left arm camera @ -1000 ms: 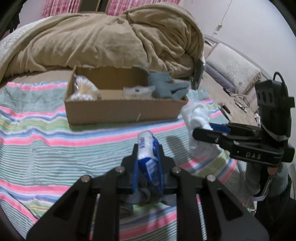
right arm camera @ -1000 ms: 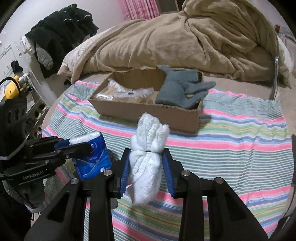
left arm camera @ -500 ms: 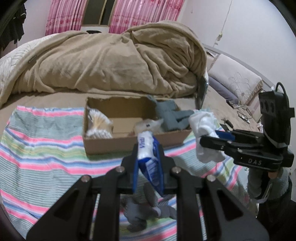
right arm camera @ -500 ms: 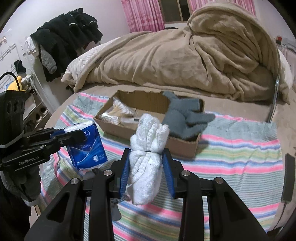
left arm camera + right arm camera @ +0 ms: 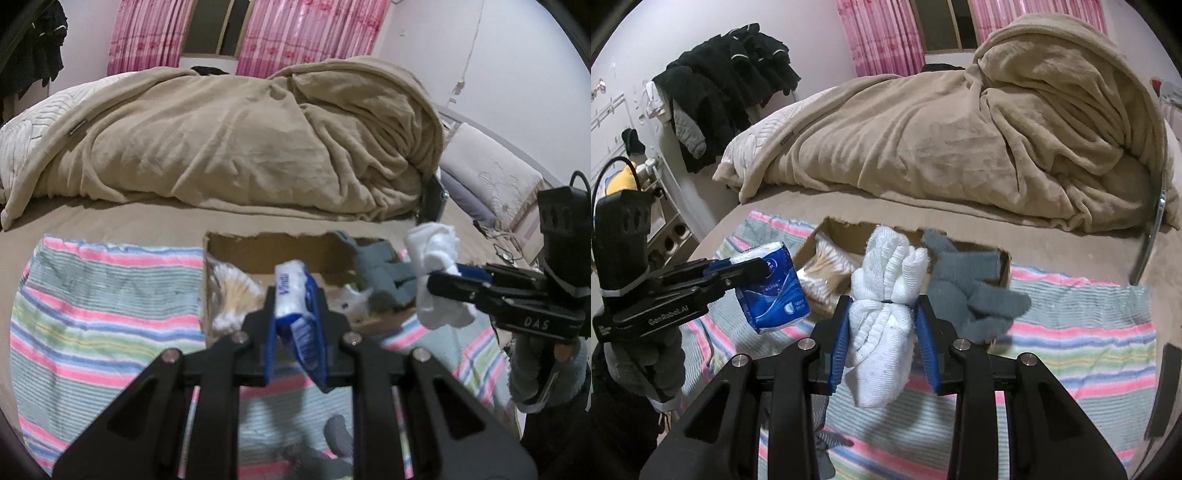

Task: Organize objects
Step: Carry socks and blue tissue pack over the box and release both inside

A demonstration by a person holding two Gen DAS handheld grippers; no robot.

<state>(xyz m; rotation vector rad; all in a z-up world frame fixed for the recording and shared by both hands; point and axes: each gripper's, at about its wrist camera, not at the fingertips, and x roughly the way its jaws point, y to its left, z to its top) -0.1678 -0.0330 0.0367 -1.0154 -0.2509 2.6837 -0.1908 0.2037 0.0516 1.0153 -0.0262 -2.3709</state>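
1. Above the striped cloth [image 5: 103,321], the left gripper [image 5: 295,325] is clamped tight on one blue-and-white tissue pack [image 5: 295,299], its pads pressing both flat sides, held in the air before the box.
2. Beside it, the right gripper [image 5: 884,332] squeezes one white rolled cloth bundle [image 5: 882,314] around its middle, fingers only narrowly apart.
3. One cardboard box [image 5: 1004,269] sits on the cloth beyond both grippers; inside lie one bag of cotton swabs [image 5: 827,269] and one grey glove [image 5: 964,288], whose fingers hang over the box's near wall.
4. Another grey item shows at the lower edge, too blurred to identify.
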